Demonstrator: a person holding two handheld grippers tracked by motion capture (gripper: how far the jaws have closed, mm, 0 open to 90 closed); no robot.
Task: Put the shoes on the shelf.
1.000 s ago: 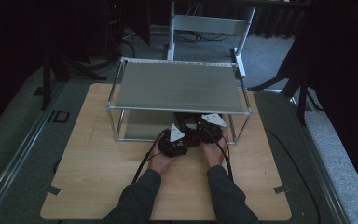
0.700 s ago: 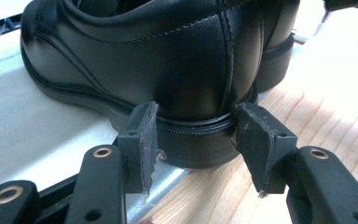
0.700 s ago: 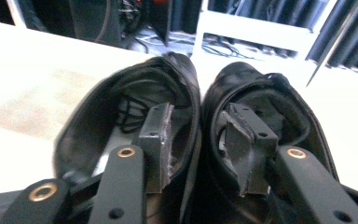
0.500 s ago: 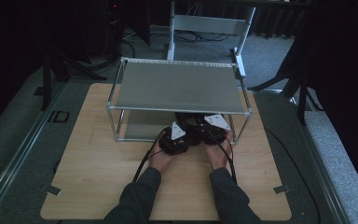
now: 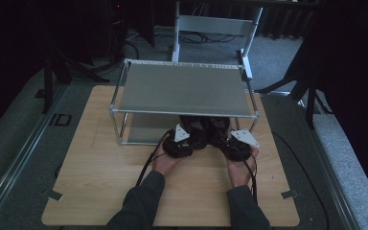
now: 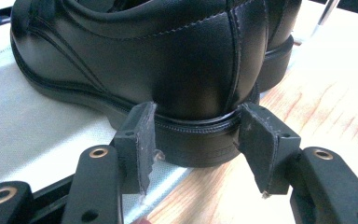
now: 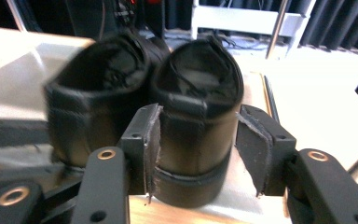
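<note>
**Two black shoes at the rack's lower shelf, a tool behind each heel**

A pair of black leather shoes stands side by side at the front edge of the metal rack's point(image 5: 184, 88) lower shelf, heels toward the person. The rack sits on a wooden surface point(image 5: 100, 177).

The left tool point(image 6: 196, 140) grips the left shoe point(image 6: 168, 70) at the heel: both pads press against the sides of the heel block, just under the welt. That heel overhangs the shelf edge, above the wood. In the high view the left tool point(image 5: 179, 141) sits just in front of the rack, held in the left hand point(image 5: 165, 160).

The right tool point(image 7: 198, 140) has just been opening its jaws. The right shoe point(image 7: 198, 93) stands between them; the left pad lies against or very near the heel, while the right pad stands clear of it, so nothing is gripped. In the high view the right tool point(image 5: 237, 143) is near the rack's front right leg, held in the right hand point(image 5: 239, 170).

Faint embossed lettering runs along the left shoe's heel block, too small to read. No other brand or label is legible.
</note>
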